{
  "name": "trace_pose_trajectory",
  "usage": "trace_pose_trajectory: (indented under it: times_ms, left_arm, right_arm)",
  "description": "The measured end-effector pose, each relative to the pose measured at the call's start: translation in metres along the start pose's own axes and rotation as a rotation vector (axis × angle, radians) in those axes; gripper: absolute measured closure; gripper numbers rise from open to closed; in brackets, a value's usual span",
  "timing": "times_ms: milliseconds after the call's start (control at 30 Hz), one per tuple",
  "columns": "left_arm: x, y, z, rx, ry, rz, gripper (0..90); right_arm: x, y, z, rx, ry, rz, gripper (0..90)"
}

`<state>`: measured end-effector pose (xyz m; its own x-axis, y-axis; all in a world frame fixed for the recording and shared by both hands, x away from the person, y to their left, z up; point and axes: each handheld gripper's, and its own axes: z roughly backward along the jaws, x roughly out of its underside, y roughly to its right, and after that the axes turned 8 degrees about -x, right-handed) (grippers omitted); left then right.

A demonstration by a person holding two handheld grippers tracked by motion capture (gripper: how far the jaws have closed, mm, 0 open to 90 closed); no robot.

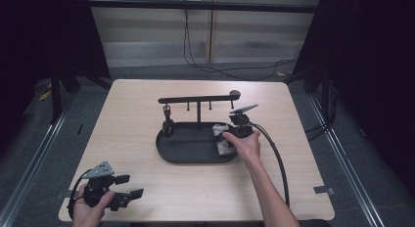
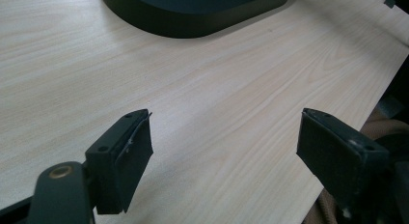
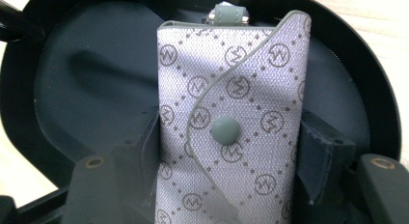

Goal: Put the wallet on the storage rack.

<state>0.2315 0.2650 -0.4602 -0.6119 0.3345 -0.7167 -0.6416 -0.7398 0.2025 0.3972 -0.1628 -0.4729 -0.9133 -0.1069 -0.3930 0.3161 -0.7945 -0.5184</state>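
Patterned pouch (image 3: 231, 132) is clamped betw. R gripper (image 3: 226, 171) jaws over black tray (image 1: 169, 148); L gripper (image 2: 224, 154) jaws are held wide open above tabletop (image 2: 217, 98), nothing betw. them.

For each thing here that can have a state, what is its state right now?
Pouch: flap snapped shut, lying in the tray, between the right gripper's jaws.
Tray: flat on the table, holding the pouch.
Right gripper: jaws at the pouch's sides.
Left gripper: open, nothing between its jaws.
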Motion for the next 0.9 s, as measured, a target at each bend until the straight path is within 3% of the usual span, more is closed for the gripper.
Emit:
trace_pose_trajectory:
  times_ms: [100, 267, 567, 900]
  left_arm:
    - [0.000, 0.001, 0.000, -0.001, 0.009, 0.005, 19.8]
    - [0.000, 0.001, 0.000, 0.005, 0.010, -0.003, 19.7]
    - [0.000, 0.001, 0.000, 0.005, 0.009, -0.012, 19.8]
    - [0.000, -0.001, 0.000, -0.006, 0.013, -0.001, 19.7]
  right_arm:
    - [0.003, 0.003, -0.003, 0.022, -0.009, -0.005, 31.1]
    - [0.004, -0.001, -0.005, 0.051, -0.014, 0.026, 30.0]
    - [0.003, -0.002, -0.004, 0.044, 0.004, 0.026, 27.0]
    - [0.006, -0.006, 0.014, 0.023, 0.071, 0.090, 24.9]
